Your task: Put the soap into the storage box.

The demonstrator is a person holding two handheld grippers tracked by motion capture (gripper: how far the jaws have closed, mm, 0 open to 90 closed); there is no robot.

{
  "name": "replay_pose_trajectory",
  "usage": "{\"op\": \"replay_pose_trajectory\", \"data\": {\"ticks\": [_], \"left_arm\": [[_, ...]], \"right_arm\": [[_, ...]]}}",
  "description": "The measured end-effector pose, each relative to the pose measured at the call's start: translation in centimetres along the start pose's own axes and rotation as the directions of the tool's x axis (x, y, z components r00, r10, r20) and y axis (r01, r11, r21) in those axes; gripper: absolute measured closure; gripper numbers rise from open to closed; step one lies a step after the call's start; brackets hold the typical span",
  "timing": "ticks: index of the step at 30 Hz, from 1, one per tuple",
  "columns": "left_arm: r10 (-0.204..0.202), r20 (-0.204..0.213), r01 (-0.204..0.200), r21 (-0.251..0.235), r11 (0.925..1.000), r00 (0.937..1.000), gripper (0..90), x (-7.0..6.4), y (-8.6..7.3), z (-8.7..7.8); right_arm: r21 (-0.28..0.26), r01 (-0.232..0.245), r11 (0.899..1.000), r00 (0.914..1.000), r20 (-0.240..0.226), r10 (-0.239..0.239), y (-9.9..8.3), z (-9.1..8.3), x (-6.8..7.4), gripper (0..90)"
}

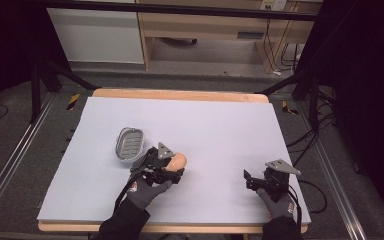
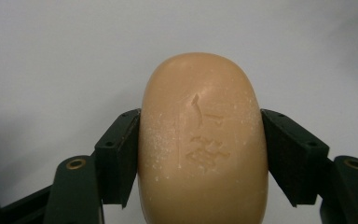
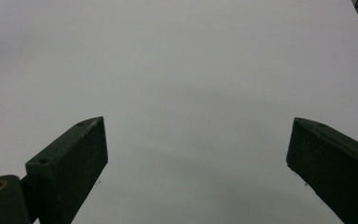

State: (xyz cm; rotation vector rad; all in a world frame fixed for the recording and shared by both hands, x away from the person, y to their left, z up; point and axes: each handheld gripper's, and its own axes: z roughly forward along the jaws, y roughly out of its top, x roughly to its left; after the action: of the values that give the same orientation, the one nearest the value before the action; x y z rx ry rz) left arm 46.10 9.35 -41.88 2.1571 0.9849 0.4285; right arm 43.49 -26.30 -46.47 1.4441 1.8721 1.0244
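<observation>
An oval tan bar of soap (image 2: 203,140) with a stamped mark on top sits between the two black jaws of my left gripper (image 2: 200,161), which press on both its sides. From above, the soap (image 1: 178,160) sticks out to the right of the left gripper (image 1: 172,167), low over the white table sheet (image 1: 205,125). A grey metal soap dish (image 1: 129,143) with a ribbed floor lies just up and left of that gripper, with nothing in it. My right gripper (image 1: 247,179) rests at the front right, its jaws wide apart over bare sheet (image 3: 196,93).
The white sheet covers a wooden table whose far edge (image 1: 180,94) shows beyond it. Black frame legs and cables stand on the floor to either side. Wooden furniture (image 1: 205,25) stands at the back.
</observation>
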Motion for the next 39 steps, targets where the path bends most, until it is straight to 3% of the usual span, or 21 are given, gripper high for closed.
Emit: {"op": "replay_pose_trajectory", "data": {"ticks": [23,39], "left_arm": [[-0.060,-0.039,0.058,-0.051,0.9970,0.9974,32.0,3.2,0.4,-2.1],[-0.119,-0.097,0.113,-0.069,0.9912,0.9881,32.0,6.9,0.3,-3.2]], "right_arm": [[-0.001,0.001,1.000,1.0000,0.002,-0.001,0.0,0.0,0.0,5.4],[0.002,-0.003,1.000,1.0000,0.005,0.003,0.0,0.1,-0.1,5.3]]}}
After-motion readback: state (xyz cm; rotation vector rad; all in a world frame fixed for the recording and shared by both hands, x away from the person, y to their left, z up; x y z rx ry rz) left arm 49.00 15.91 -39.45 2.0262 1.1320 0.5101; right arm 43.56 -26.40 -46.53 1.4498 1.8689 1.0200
